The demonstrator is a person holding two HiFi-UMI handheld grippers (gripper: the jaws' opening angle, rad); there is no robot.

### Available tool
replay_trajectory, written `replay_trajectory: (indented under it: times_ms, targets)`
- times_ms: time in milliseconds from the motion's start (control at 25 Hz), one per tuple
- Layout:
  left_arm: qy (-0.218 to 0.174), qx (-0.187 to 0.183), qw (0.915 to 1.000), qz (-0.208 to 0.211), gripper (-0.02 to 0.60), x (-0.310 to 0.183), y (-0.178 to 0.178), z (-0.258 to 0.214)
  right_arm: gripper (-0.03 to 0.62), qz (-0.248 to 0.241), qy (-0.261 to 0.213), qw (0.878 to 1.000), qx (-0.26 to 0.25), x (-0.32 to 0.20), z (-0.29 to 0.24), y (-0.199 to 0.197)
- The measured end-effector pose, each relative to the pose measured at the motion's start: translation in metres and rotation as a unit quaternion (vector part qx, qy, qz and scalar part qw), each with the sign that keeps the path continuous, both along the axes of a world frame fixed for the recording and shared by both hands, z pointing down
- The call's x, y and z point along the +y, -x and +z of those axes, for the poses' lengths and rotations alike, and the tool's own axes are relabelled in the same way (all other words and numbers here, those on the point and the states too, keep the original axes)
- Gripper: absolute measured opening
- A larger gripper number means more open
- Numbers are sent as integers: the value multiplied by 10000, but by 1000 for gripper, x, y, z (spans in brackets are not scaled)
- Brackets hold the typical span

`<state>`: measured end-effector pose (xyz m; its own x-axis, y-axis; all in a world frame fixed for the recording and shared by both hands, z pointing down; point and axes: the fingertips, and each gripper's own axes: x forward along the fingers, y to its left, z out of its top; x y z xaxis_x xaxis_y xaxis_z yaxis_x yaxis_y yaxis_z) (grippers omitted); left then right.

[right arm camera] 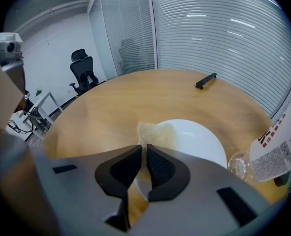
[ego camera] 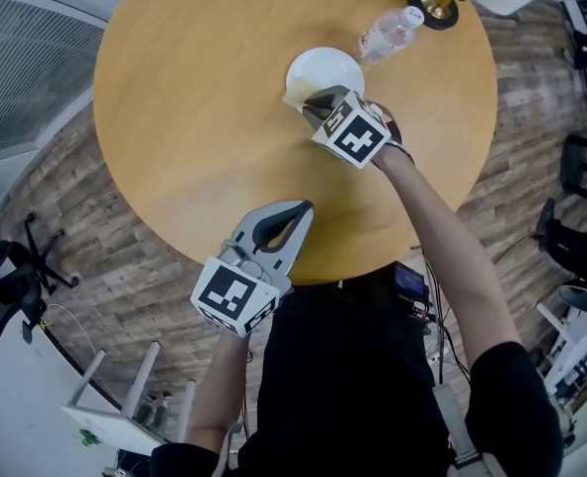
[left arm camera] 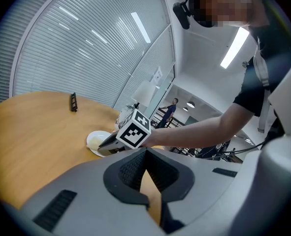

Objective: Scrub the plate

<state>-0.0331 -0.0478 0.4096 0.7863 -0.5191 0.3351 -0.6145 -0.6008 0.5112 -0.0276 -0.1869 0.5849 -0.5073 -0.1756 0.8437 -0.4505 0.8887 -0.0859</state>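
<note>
Your right gripper (right arm camera: 144,150) reaches over the round wooden surface (ego camera: 194,117), its jaws pressed onto a thin pale-yellow sponge (right arm camera: 153,132) that sticks out past the tips. The sponge's far end lies over the near-left rim of the round white plate (right arm camera: 197,140), which sits toward the far side of the surface, just beside a clear plastic bottle (right arm camera: 275,146) lying on its side. Seen along the right jaws, most of the plate's bare face lies ahead and to the right, so the scrubbing stroke probably has to run that way across the dish. Your left gripper (ego camera: 301,209) hovers over the near edge of the surface, well apart from the plate. Its jaws are together at the tips with nothing between them, so the right hand is much the nearer.
</note>
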Motion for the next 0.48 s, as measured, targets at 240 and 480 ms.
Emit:
replay_trajectory:
  times_ms: [240,480]
  targets:
    - [-30,13,10000,9,6,2,-4,-5,26,-4,12,10000,56,11,0,-14]
    - [-95,41,9999,36,6,8,-8,-9,26,44,-13,9998,216,16,-1,-36]
